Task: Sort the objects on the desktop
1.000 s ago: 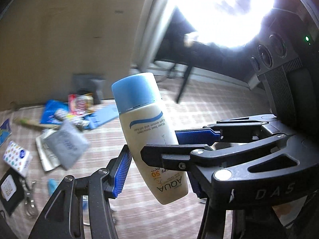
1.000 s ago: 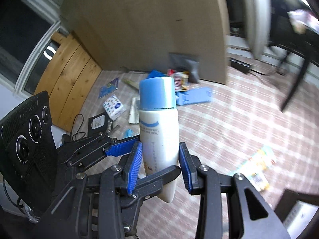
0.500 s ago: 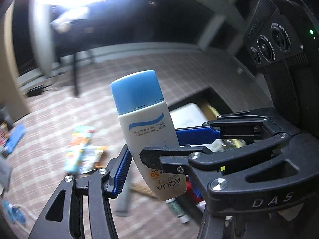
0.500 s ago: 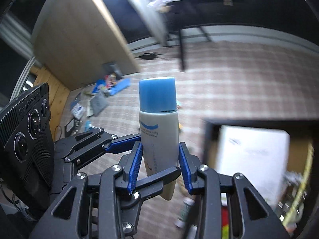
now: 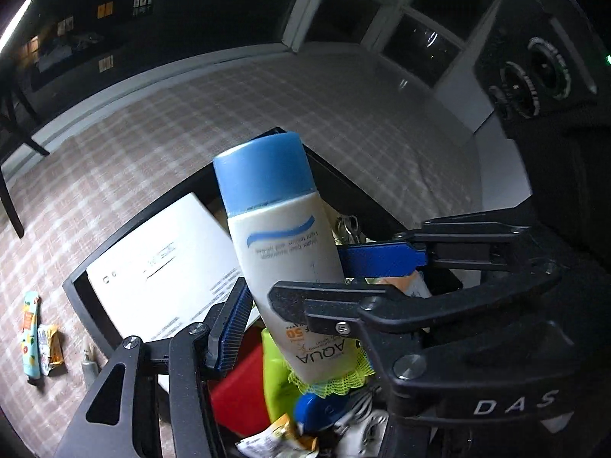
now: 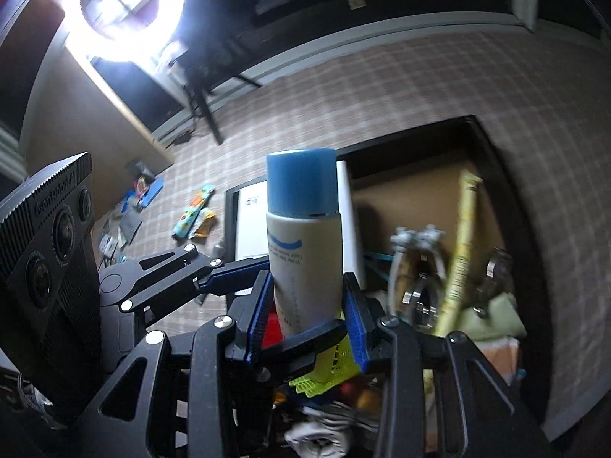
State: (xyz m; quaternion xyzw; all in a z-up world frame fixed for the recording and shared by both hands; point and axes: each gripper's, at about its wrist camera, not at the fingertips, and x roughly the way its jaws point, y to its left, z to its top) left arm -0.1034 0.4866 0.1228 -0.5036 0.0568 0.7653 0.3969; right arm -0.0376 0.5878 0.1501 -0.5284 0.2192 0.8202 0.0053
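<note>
A cream sunscreen bottle (image 5: 282, 252) with a blue cap and "AQUA" print is held upright above a black storage box (image 5: 336, 179). My left gripper (image 5: 294, 297) and my right gripper (image 6: 307, 324) are both shut on its lower body. The bottle also shows in the right wrist view (image 6: 303, 244), over the box (image 6: 492, 152). The box holds a white carton (image 5: 160, 267), a red item (image 5: 240, 389), a green item (image 5: 275, 378), yellow-green mesh (image 5: 343, 378) and metal clips (image 6: 416, 267). The bottle's base is hidden behind the fingers.
Snack packets (image 5: 38, 339) lie on the checked cloth left of the box; they also show in the right wrist view (image 6: 194, 217). More scattered items (image 6: 141, 194) lie far back by a wooden panel. A bright lamp (image 6: 126, 4) glares at top left.
Both grippers have carried the bottle from over the cluttered cloth area to above the black box. The grip on the bottle has not changed.
</note>
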